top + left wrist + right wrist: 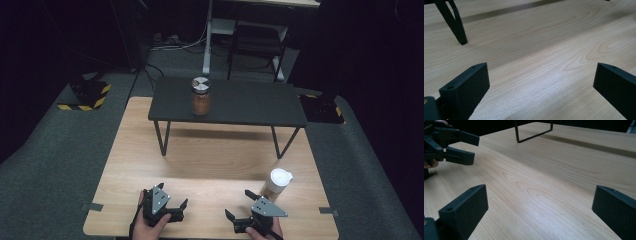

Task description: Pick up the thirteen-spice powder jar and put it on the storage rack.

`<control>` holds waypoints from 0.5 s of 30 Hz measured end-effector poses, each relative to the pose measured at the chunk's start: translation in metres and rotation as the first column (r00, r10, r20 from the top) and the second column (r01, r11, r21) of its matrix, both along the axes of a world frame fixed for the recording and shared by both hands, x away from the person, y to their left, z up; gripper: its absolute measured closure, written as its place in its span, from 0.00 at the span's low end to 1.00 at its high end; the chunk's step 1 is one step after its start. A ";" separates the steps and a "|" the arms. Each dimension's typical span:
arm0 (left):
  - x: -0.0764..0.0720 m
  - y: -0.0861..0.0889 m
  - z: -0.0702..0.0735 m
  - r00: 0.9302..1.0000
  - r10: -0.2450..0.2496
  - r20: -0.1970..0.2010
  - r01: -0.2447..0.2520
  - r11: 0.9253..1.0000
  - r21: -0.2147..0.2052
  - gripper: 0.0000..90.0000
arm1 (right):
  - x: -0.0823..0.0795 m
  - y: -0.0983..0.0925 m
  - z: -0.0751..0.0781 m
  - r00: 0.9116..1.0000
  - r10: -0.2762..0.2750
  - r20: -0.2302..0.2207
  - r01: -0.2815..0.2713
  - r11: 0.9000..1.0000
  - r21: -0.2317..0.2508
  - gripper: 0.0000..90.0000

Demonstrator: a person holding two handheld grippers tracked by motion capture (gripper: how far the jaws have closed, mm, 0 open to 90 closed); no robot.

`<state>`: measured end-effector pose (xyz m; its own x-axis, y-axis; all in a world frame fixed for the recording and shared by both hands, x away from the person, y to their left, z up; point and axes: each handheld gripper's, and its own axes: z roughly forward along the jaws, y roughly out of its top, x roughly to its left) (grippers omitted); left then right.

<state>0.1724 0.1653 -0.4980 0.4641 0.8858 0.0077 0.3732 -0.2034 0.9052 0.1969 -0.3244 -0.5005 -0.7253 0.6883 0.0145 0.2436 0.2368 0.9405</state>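
Note:
A glass jar point(201, 96) with brown contents and a metal lid stands upright on a low black shelf point(250, 104) at the far part of the wooden table point(210, 155). A container with a white lid point(276, 183) stands on the table near its front right, just beyond my right gripper point(239, 203). In its own view, the right gripper point(540, 202) is open over bare wood. My left gripper point(182, 210) rests at the front left, open with nothing between the jaws point(541, 82). The right gripper view also catches the left gripper point(474, 149) at upper left.
The black shelf stands on thin metal legs point(457, 25) point(534, 132) with open space beneath. Grey carpet surrounds the table. A yellow-and-black striped base point(85, 95) sits on the floor at the left, and a desk frame with a chair point(255, 40) stands behind.

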 end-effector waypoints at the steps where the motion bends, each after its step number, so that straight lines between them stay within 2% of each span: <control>1: 0.001 0.000 0.000 1.000 0.000 -0.004 0.000 1.000 0.001 0.01 | -0.001 0.000 0.000 1.000 -0.004 0.003 0.004 1.000 0.000 0.00; 7: 0.001 -0.002 0.001 1.000 -0.008 -0.004 0.008 1.000 0.016 0.01 | -0.005 -0.003 -0.004 1.000 0.002 0.030 -0.002 1.000 0.012 0.00; 11: 0.001 -0.005 0.003 1.000 -0.018 -0.002 0.018 0.999 0.043 0.01 | -0.008 -0.006 -0.001 0.999 0.021 0.048 -0.022 1.000 0.012 0.00; 15: 0.001 -0.005 0.002 1.000 -0.017 0.000 0.017 0.999 0.043 0.01 | -0.012 -0.008 0.003 0.997 0.019 0.070 -0.021 0.999 0.027 0.00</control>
